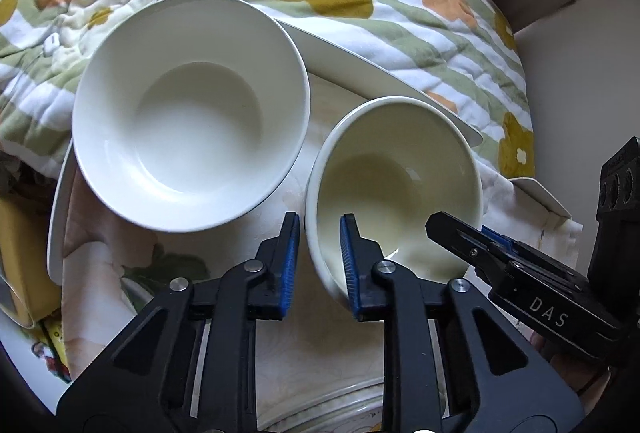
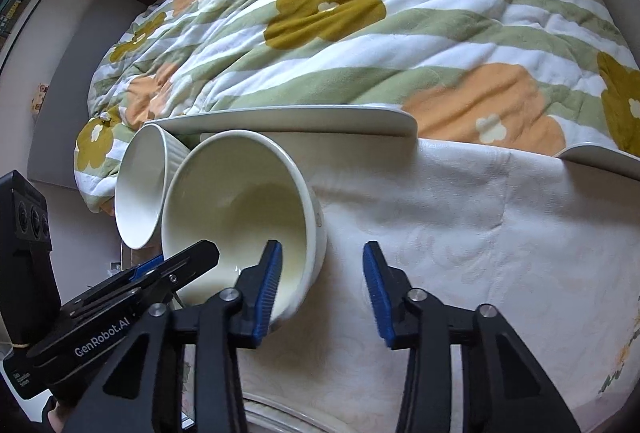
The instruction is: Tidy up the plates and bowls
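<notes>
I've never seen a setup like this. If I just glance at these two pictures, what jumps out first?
Probably the two empty bowls: a large white bowl at the left and a smaller cream bowl tipped beside it, its rim between the blue-padded fingers of the left gripper. The right gripper stands open next to that bowl. Behind everything billows a striped quilt with big flowers.

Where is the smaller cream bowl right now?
The smaller cream bowl sits on the pale cloth, right of the larger white bowl. The left gripper straddles its near rim, and the right gripper straddles its other side.
</notes>
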Demonstrator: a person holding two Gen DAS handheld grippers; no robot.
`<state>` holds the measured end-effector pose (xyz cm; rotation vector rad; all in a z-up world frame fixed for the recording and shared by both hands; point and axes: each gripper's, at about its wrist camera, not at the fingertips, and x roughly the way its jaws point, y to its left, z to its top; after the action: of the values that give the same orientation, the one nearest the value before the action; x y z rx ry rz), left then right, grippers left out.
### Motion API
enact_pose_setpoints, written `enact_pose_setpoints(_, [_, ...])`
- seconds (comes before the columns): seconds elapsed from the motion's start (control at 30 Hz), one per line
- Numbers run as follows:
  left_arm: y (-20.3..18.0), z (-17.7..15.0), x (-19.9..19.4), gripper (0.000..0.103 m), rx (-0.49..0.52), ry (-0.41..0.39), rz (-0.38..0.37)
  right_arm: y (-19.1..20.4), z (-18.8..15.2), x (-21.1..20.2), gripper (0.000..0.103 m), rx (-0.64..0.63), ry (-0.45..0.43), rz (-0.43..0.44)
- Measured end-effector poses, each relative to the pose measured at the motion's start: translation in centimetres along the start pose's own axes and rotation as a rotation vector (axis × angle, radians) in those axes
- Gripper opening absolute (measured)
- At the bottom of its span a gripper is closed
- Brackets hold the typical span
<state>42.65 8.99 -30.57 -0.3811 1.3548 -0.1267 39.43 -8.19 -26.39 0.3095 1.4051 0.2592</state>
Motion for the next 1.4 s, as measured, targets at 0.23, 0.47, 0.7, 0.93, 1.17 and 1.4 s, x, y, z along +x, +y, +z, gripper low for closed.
enact_pose_setpoints(0.23, [-0.2,0.2,0.2,0.013,0.032,-0.004,0.026,0.6,0.2,0.5,0.015,0.001,0.001,0.015])
enact_pose_setpoints(0.47, [-0.8,0.0,-0.6,0.013,0.071,-0.035,0.051,0.9,0.0,0.2,0.015,-0.025,-0.017,0.015])
enact_pose_setpoints(0.7, [-2.4,-0.6,-2.5,0.013,0.131,-0.076,0.045,0.7,-1.0,-1.9,0.015,0.000,-0.065,0.023])
enact_pose_setpoints(0.93, [-6.4,-2.6,-5.8,0.013,0.213,-0.122,0.023,-0.5,-3.2,-6.9,0.015,0.029,-0.150,0.027])
enact_pose_setpoints(1.17, [-12.0,-6.9,-8.6,0.013,0.276,-0.162,0.001,-3.8,-6.8,-12.6,0.015,0.054,-0.243,0.048])
enact_pose_setpoints(1.4, [-18.7,-13.2,-9.9,0.013,0.332,-0.185,-0.017,-8.6,-11.6,-18.1,0.015,0.065,-0.304,0.035])
